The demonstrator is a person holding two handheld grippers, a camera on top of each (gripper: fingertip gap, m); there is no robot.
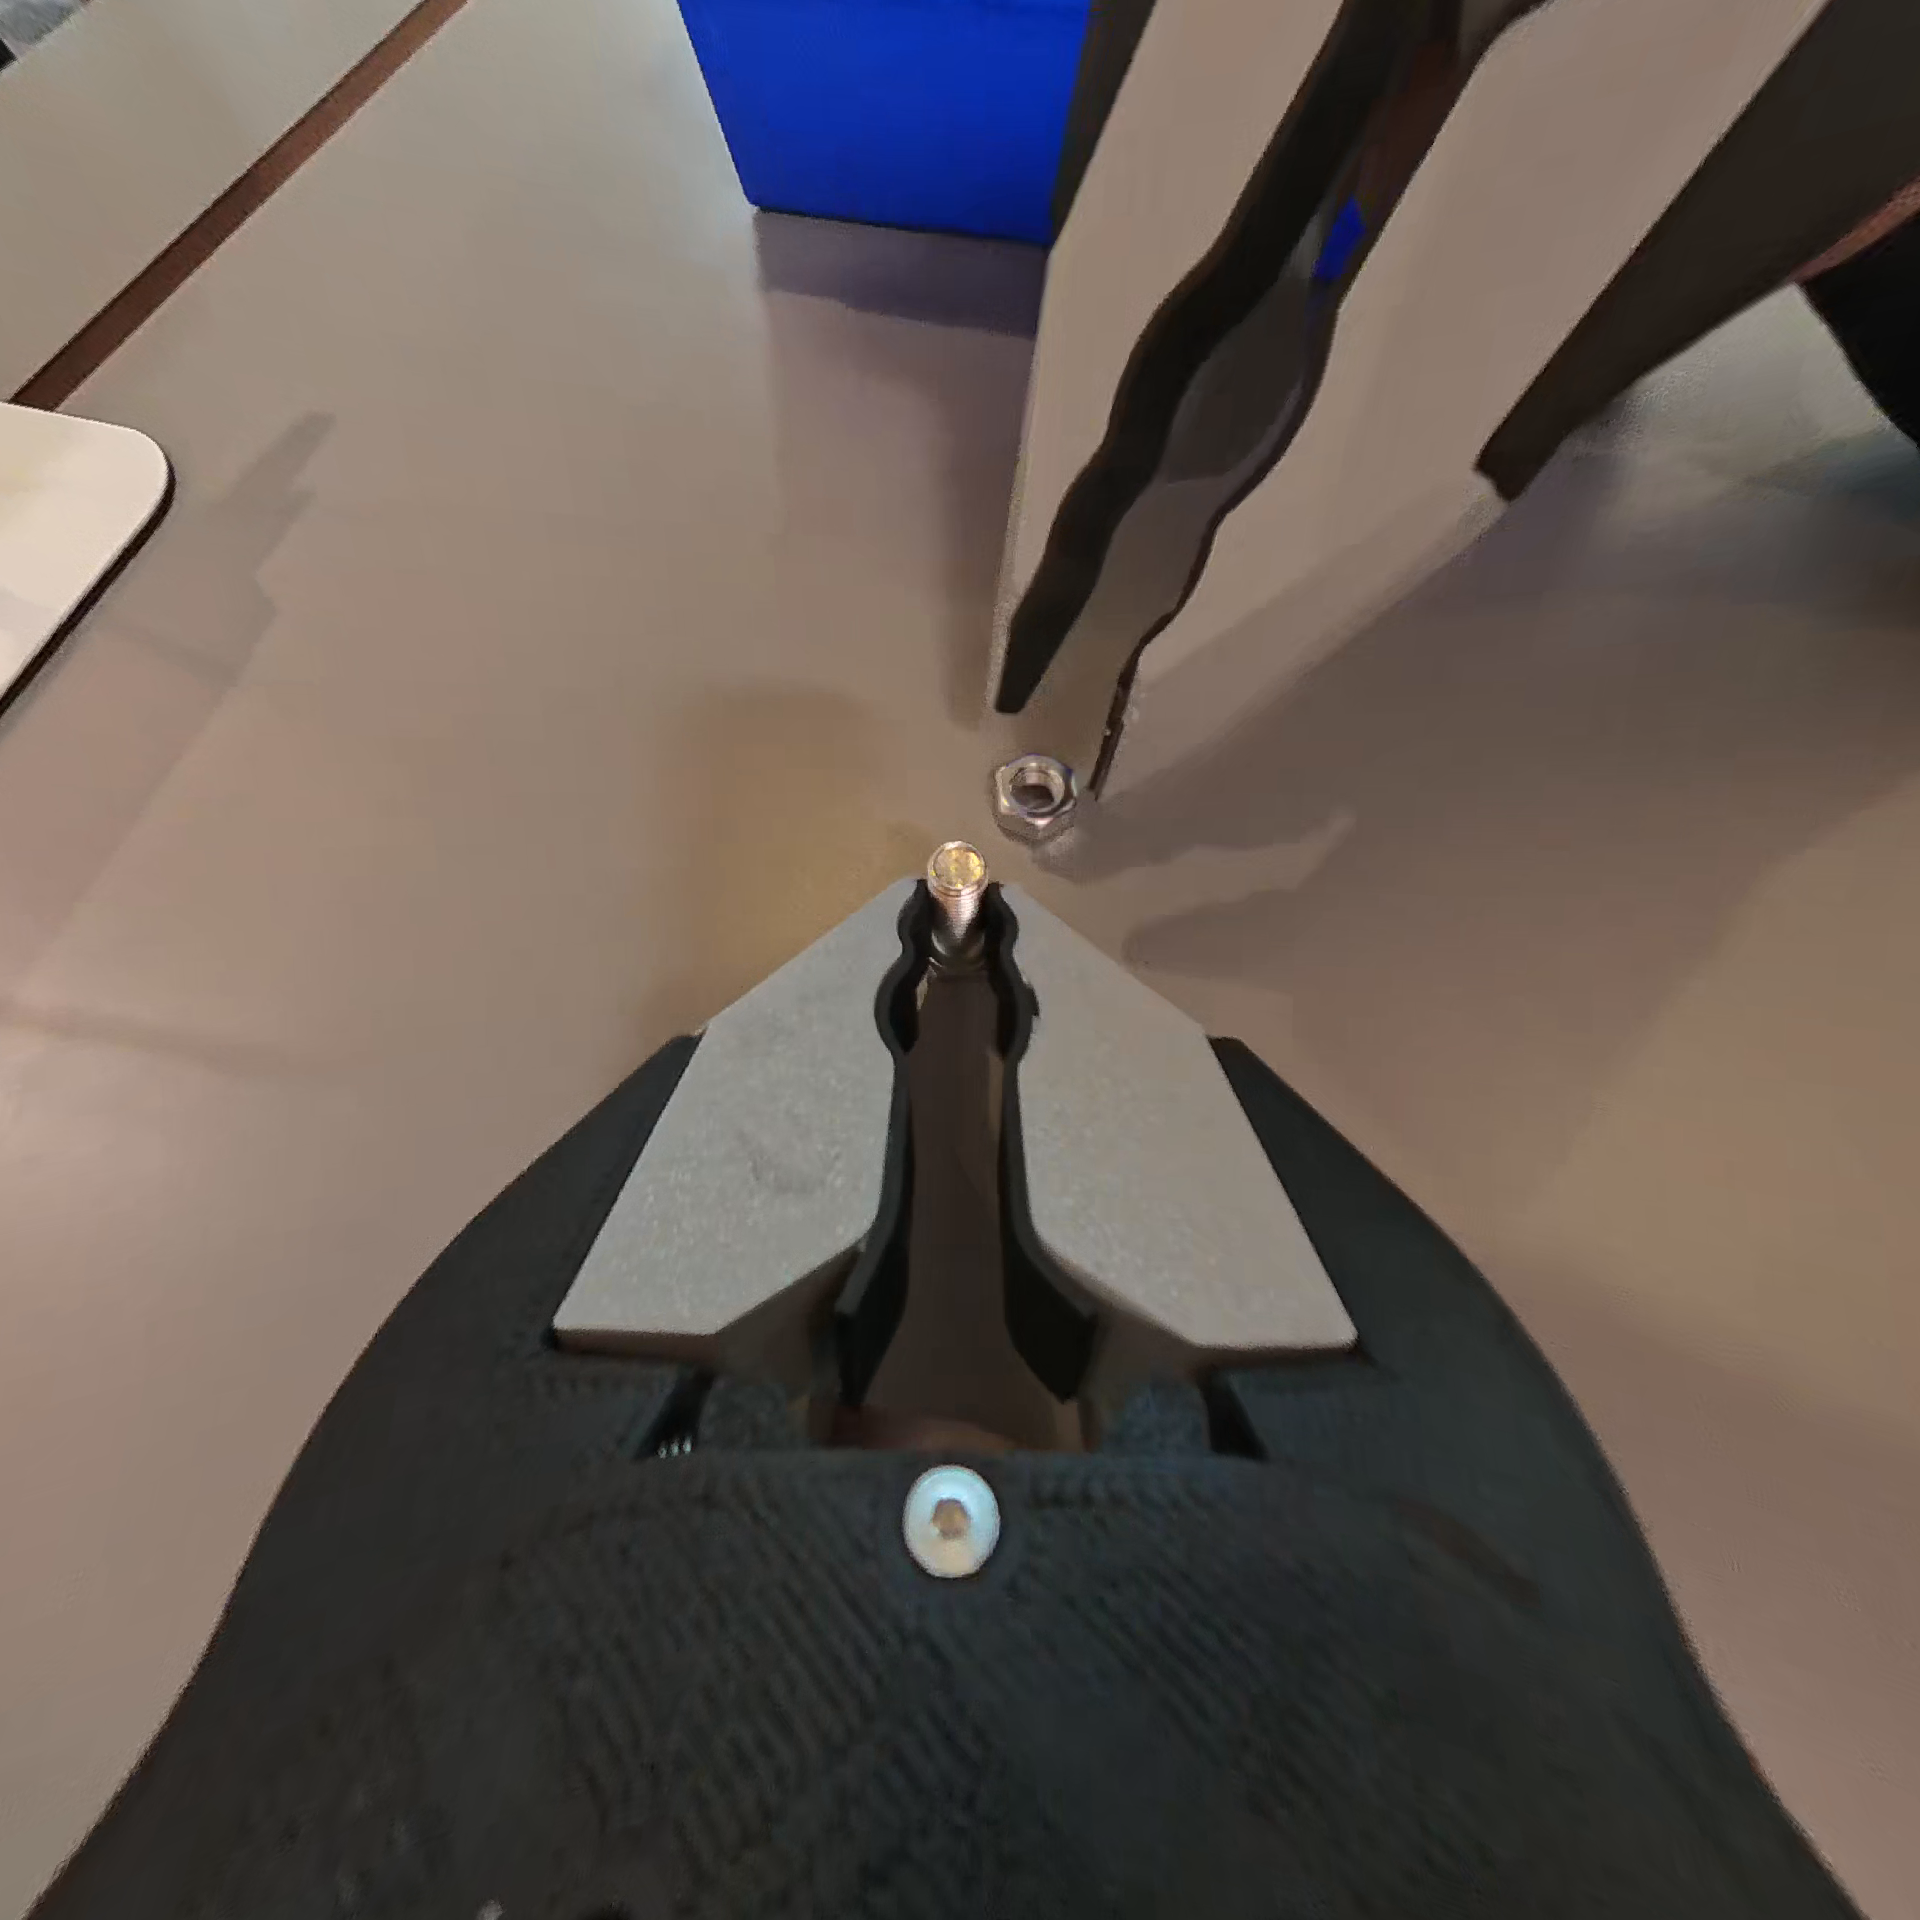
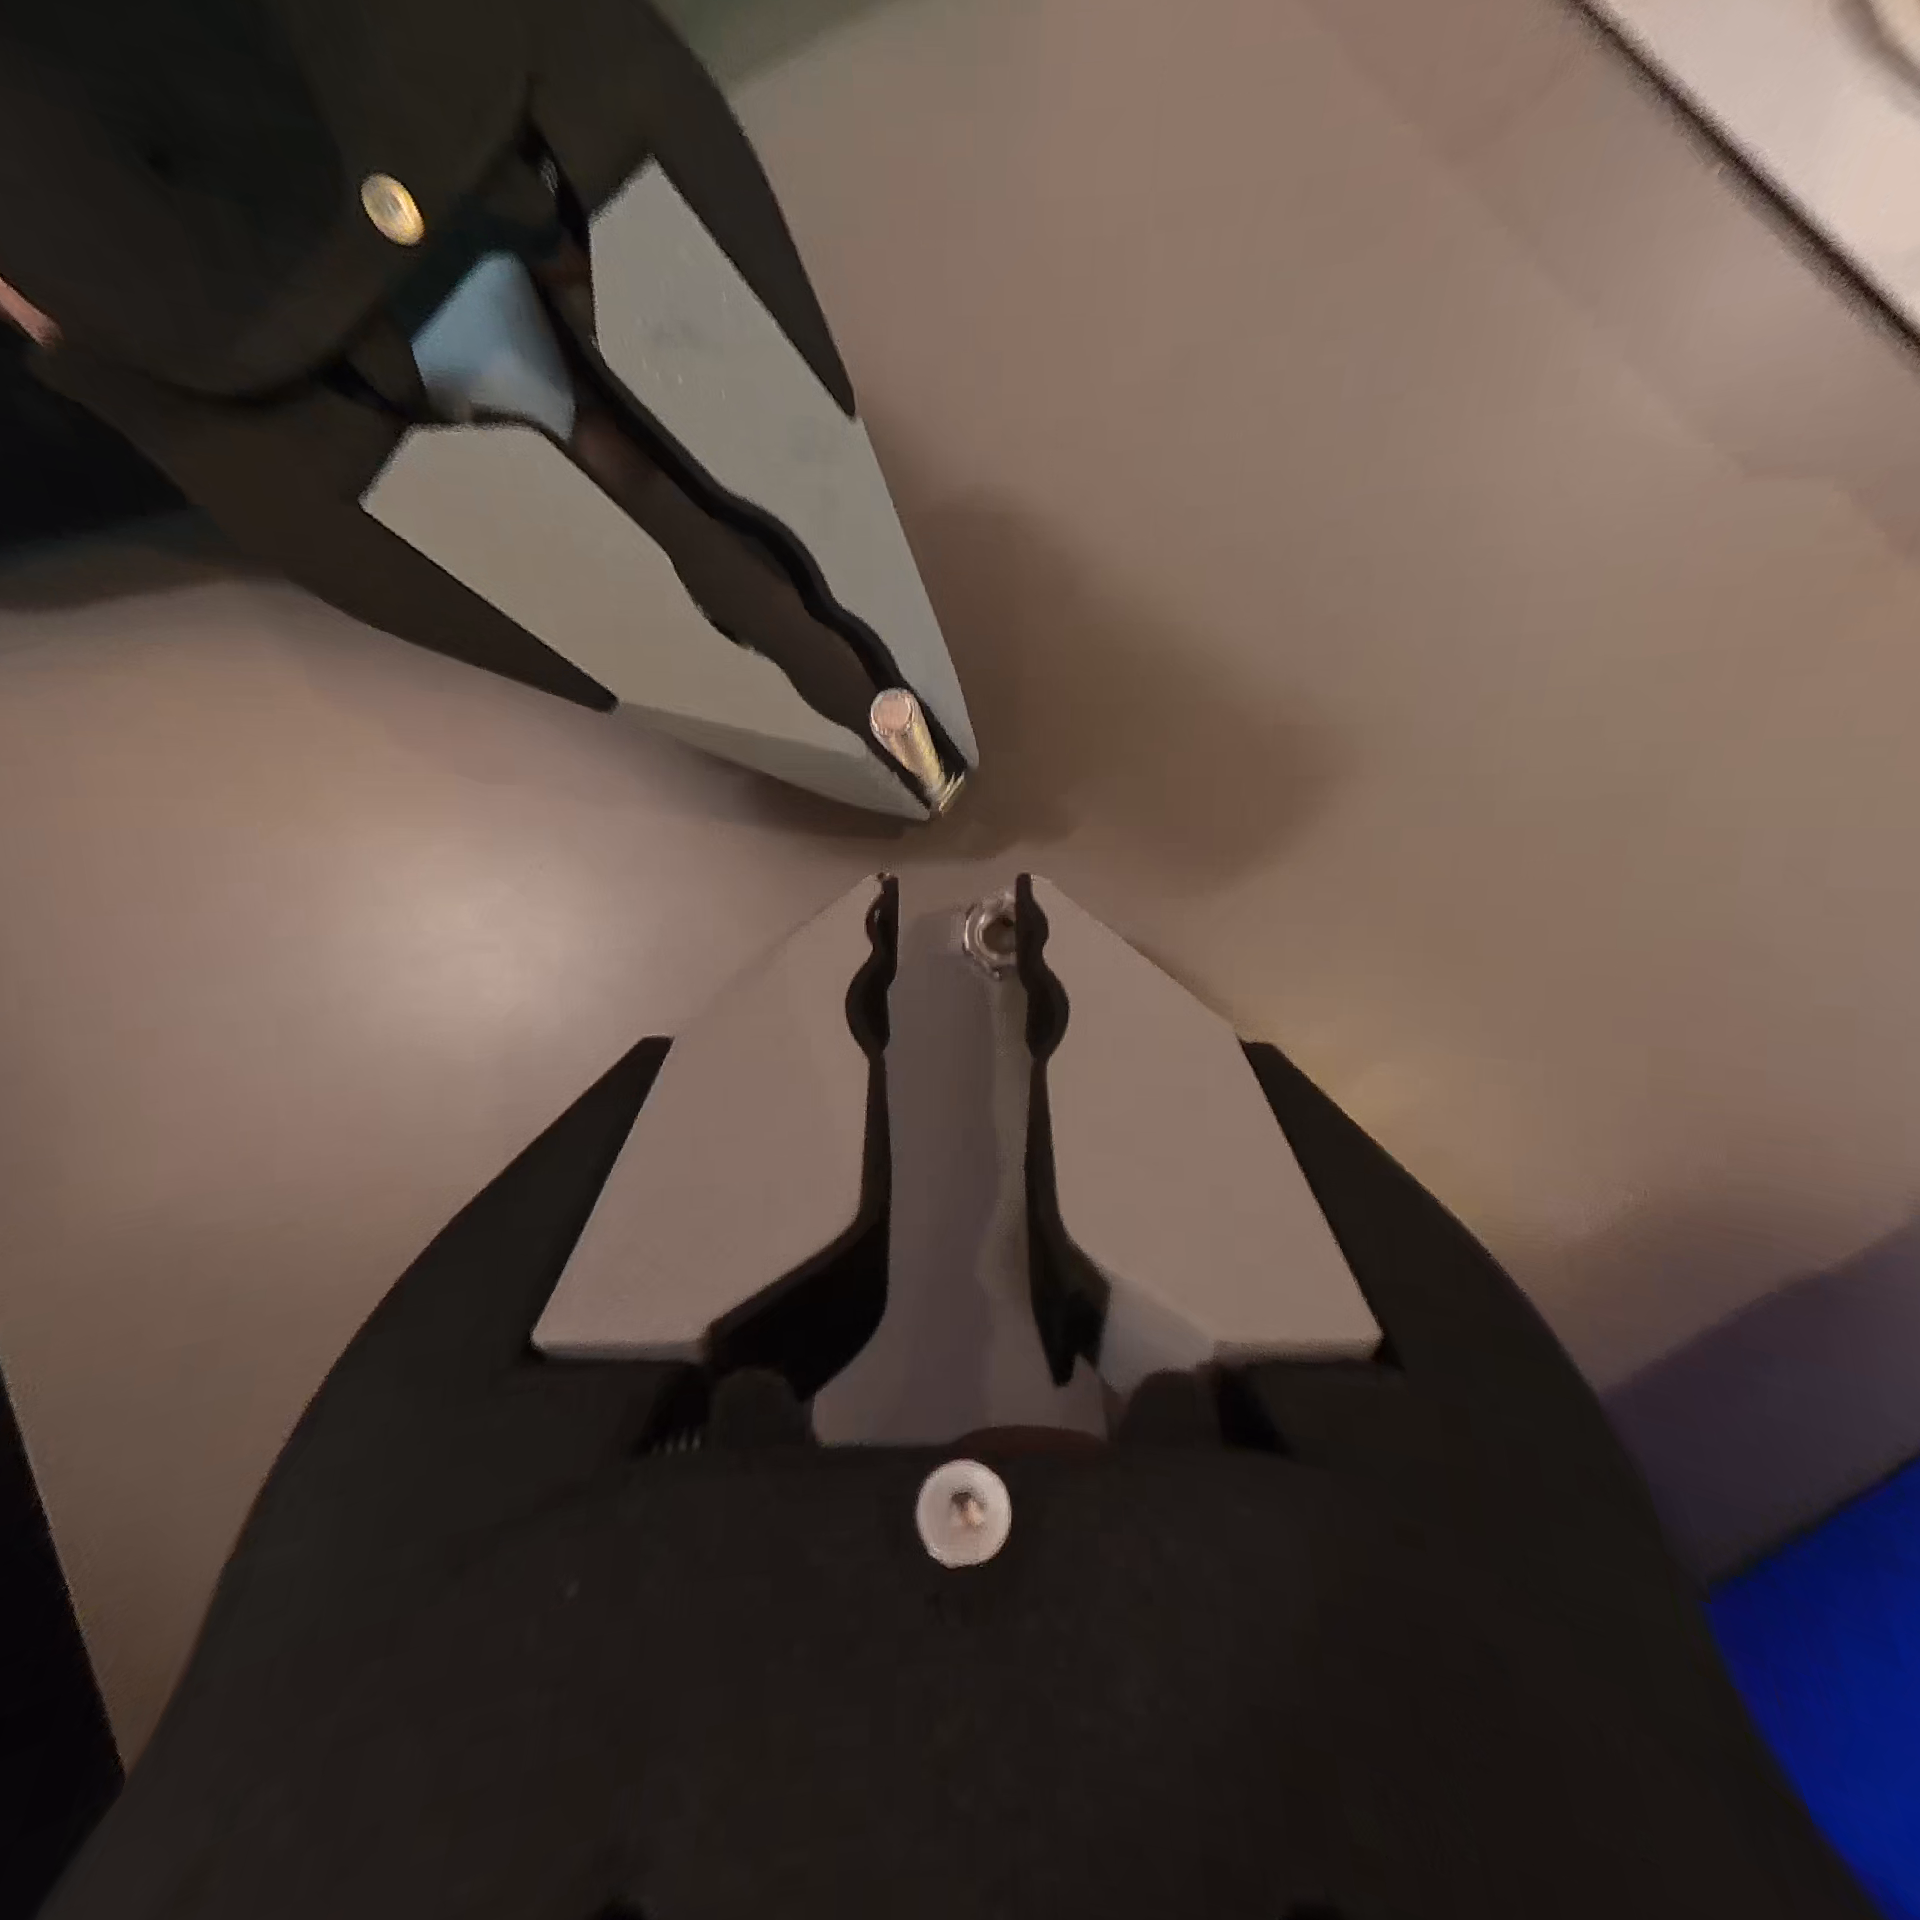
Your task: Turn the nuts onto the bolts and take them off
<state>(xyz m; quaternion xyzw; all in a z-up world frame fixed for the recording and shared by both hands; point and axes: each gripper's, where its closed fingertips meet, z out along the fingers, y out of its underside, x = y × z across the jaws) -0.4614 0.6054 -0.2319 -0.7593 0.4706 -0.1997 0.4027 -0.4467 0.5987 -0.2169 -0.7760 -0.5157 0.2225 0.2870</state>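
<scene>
My left gripper (image 1: 958, 902) is shut on a small silver bolt (image 1: 956, 873), whose end sticks out past the tips. A silver hex nut (image 1: 1029, 795) lies flat on the grey table, just right of and beyond the bolt. My right gripper (image 1: 1055, 738) comes down from the upper right, open, with its tips just above the nut. In the right wrist view the right gripper (image 2: 954, 883) is open and the nut (image 2: 987, 935) lies between its tips, close against the right finger. The left gripper (image 2: 940, 795) holds the bolt (image 2: 904, 738) just beyond.
A blue box (image 1: 894, 104) stands at the far side of the table and shows again low right in the right wrist view (image 2: 1829, 1621). A white rounded board (image 1: 62, 530) lies at the left edge. A dark seam (image 1: 208, 218) runs along the table's far left. The grippers are tip to tip, or close to it. About 35 centimetres separates my right fingertips from the dark seam (image 1: 208, 218).
</scene>
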